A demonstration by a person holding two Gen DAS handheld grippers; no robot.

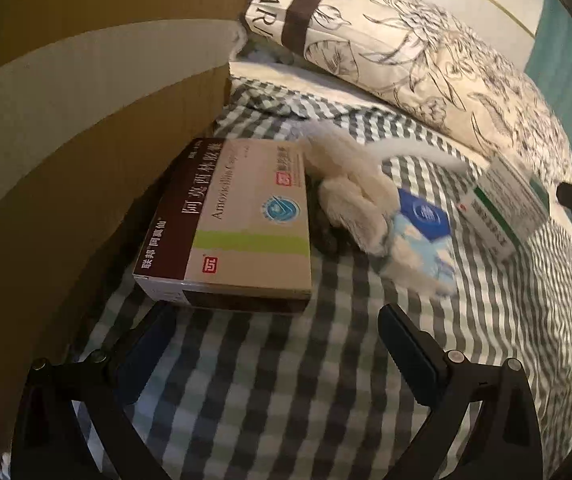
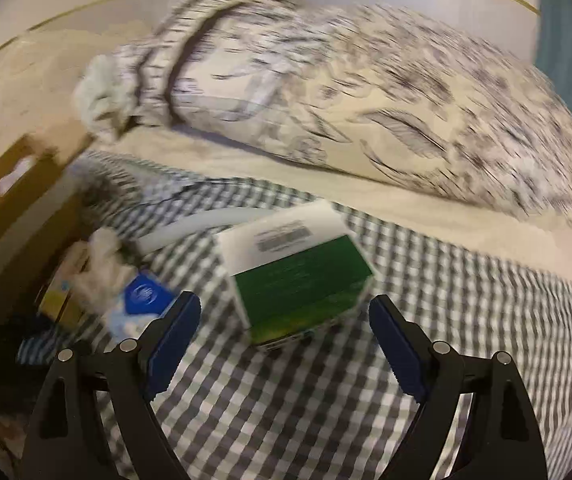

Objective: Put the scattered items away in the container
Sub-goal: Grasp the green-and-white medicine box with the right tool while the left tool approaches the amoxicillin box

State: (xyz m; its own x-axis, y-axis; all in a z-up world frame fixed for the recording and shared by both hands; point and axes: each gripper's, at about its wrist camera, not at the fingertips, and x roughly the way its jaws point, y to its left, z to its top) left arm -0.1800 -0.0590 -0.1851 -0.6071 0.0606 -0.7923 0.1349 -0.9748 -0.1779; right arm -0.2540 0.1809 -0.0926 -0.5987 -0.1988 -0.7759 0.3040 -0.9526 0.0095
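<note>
A tan and maroon medicine box (image 1: 241, 224) lies on the checked bedsheet beside the cardboard box (image 1: 85, 120). My left gripper (image 1: 277, 320) stands open just short of its near edge, nothing between the fingers. A white fluffy item (image 1: 354, 200) and a blue tissue pack (image 1: 422, 232) lie to its right, then a green and white box (image 1: 506, 204). In the right wrist view that green and white box (image 2: 298, 272) sits just ahead of my open right gripper (image 2: 283, 312), between the line of its fingers but untouched. The tissue pack (image 2: 141, 300) lies at left there.
A floral pillow (image 1: 406, 48) lies across the head of the bed, also the pillow (image 2: 366, 100) in the right wrist view. The cardboard box (image 2: 17, 184) stands at far left there. A white cable (image 2: 189, 224) curves behind the green box. The checked bedsheet (image 2: 446, 300) covers the mattress.
</note>
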